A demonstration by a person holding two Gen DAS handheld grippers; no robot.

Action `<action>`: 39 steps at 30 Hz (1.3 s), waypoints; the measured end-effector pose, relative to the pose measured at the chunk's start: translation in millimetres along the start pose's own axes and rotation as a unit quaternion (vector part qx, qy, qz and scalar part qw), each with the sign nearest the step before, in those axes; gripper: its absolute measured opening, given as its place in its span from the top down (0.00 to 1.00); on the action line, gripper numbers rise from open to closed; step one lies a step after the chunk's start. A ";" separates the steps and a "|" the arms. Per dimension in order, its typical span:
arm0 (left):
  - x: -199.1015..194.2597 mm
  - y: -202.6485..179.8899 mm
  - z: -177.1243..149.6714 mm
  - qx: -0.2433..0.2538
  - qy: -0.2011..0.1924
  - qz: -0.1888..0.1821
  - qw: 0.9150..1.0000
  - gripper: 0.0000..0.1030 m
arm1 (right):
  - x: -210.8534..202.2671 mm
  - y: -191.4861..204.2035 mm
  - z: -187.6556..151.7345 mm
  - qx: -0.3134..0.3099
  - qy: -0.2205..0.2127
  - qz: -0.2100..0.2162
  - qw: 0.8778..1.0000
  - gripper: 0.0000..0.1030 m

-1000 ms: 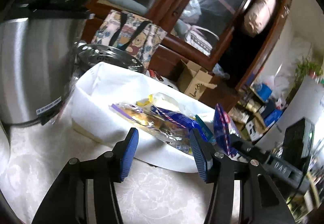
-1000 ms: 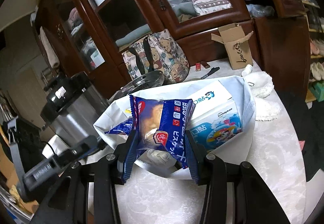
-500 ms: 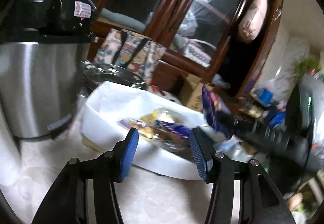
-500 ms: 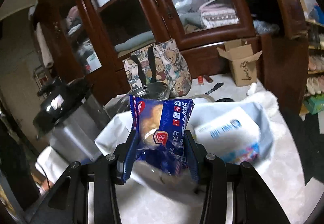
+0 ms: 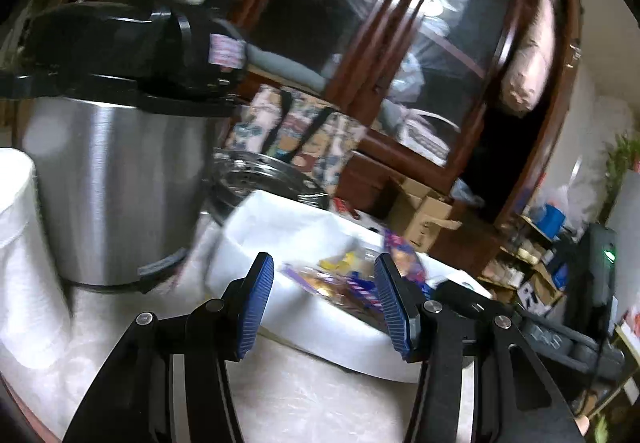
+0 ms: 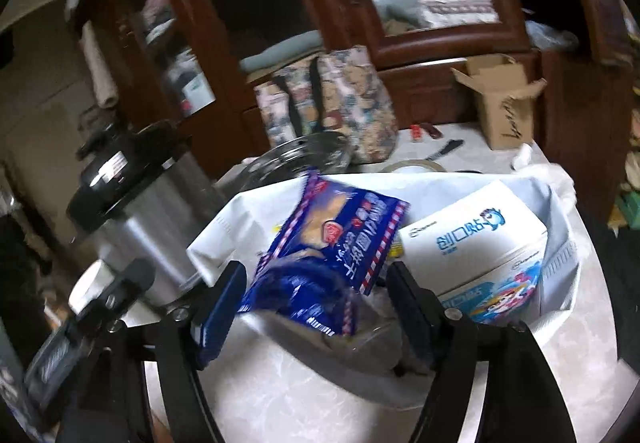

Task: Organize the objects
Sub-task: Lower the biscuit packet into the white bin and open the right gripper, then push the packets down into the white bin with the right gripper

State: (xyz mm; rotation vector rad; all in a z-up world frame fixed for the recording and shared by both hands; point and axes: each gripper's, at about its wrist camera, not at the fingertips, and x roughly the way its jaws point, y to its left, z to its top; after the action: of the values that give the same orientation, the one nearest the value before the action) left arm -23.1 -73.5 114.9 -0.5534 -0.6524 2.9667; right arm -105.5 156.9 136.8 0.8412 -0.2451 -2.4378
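The right hand-held gripper (image 6: 310, 307) was opening, its jaws off the blue snack packet (image 6: 328, 243) tipping over the white basket (image 6: 560, 275); best kept clear until it settled.

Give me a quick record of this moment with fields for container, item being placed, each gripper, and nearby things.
container: white bag, open on the table
item: blue snack packet, tilted over the bag
right gripper: jaws opening, packet between them, pads off it
left gripper: open, empty, facing the bag
in bag: white and blue box
nearby: steel cooker, cardboard box, patterned tote
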 end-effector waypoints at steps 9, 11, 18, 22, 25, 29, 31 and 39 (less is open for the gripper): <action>-7.1 20.6 7.4 0.008 -0.014 0.096 0.995 0.50 | 62.2 36.1 -26.4 -0.093 0.101 -0.028 0.990 0.30; -6.2 23.0 7.8 0.001 -0.007 0.090 0.996 0.50 | 74.3 36.8 -32.7 -0.100 0.114 -0.022 0.988 0.31; -2.7 17.6 7.8 0.006 0.002 0.088 0.996 0.50 | 73.9 53.2 -42.7 -0.135 0.117 -0.011 0.984 0.72; -1.4 16.2 6.4 0.007 0.007 0.082 0.997 0.50 | 67.5 56.8 -49.0 -0.147 0.118 -0.004 0.982 0.78; 0.7 16.9 5.5 0.009 0.011 0.084 0.996 0.50 | 62.6 60.3 -48.3 -0.152 0.118 0.001 0.981 0.80; 3.2 16.6 4.2 0.011 0.018 0.088 0.996 0.50 | 57.9 62.2 -50.3 -0.149 0.125 0.014 0.981 0.81; 3.3 16.3 3.4 0.013 0.021 0.087 0.996 0.50 | 55.9 62.7 -52.2 -0.152 0.130 0.019 0.980 0.81; 2.9 11.3 0.8 0.028 0.018 0.094 0.995 0.50 | 44.5 61.3 -56.4 -0.157 0.137 0.031 0.978 0.80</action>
State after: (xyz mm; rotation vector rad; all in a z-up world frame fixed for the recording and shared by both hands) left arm -25.9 -83.8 109.9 -0.6989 -0.5405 3.1293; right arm -73.3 81.6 89.9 0.9915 0.2088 -2.1920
